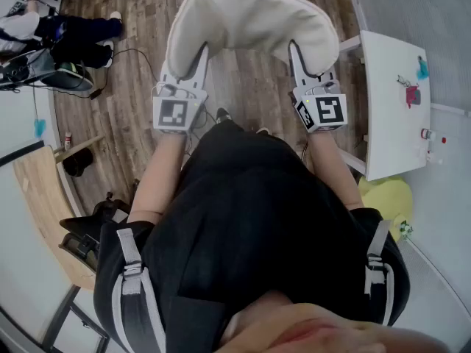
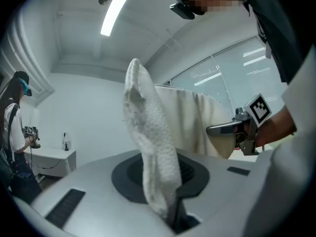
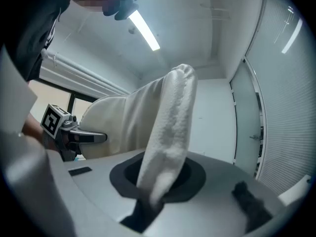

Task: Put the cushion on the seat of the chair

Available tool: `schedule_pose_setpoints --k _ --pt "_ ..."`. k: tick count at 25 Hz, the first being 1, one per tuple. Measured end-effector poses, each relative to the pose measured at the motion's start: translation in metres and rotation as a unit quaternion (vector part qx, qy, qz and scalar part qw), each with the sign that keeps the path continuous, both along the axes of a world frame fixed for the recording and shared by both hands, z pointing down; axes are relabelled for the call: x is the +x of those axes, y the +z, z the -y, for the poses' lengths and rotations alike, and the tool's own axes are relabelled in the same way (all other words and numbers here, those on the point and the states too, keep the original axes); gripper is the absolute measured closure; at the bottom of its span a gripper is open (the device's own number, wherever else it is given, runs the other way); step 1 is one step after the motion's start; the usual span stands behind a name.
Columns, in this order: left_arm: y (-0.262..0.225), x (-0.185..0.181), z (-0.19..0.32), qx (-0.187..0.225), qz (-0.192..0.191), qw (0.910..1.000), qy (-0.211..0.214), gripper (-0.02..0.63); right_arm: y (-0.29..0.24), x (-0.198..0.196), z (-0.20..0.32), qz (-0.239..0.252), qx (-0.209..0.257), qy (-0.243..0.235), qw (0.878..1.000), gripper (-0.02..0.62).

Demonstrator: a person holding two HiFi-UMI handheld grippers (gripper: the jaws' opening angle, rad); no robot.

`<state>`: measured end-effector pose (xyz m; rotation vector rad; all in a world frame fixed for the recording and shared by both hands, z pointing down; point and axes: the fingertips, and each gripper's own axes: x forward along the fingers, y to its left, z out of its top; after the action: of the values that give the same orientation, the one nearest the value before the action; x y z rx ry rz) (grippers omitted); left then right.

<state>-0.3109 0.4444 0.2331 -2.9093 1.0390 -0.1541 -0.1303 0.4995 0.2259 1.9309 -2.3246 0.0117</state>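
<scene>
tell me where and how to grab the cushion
Take the cushion by its thin near edge, toward each end, from the person's side. It is wide and soft, so two spread pinches, as the left gripper and right gripper have, likely limit sagging.

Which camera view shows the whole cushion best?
The head view: the cushion appears nearly whole, held by the left gripper and right gripper. Each gripper view shows mainly the edge pinched in its jaws.

Head camera looking steeply down over the person's chest (image 1: 250,219) onto cushion (image 1: 250,20) and floor (image 1: 132,65), each gripper camera close behind its jaws, looking out along them, all three sharing the cushion, left gripper view catching the right gripper (image 2: 217,129), right gripper view the left gripper (image 3: 94,137)
</scene>
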Motion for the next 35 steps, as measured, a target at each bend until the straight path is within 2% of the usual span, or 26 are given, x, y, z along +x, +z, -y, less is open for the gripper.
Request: schedule_pose_setpoints --k 5,9,17,25,35 --pt "-0.004 -0.001 0.0 -0.001 -0.01 0.9999 -0.001 0.552 0.0 -0.001 0.0 0.001 -0.001 0.0 1.0 0.547" --pt "0.001 -0.003 0.0 0.0 0.0 1.0 0.002 0.552 0.003 -0.002 0.0 0.009 -0.005 -0.001 1.0 0.546" --pt "0.006 -0.002 0.005 -0.007 -0.002 1.0 0.001 0.552 0.01 0.0 0.005 0.014 -0.008 -0.003 1.0 0.546" --pt "0.011 -0.037 0.039 -0.013 -0.013 0.9998 0.008 0.551 0.014 -0.034 0.038 0.01 -0.016 -0.001 1.0 0.543" --pt "0.018 -0.048 0.063 -0.022 -0.011 0.9996 0.011 0.551 0.019 -0.046 0.06 0.009 -0.022 0.002 1.0 0.543"
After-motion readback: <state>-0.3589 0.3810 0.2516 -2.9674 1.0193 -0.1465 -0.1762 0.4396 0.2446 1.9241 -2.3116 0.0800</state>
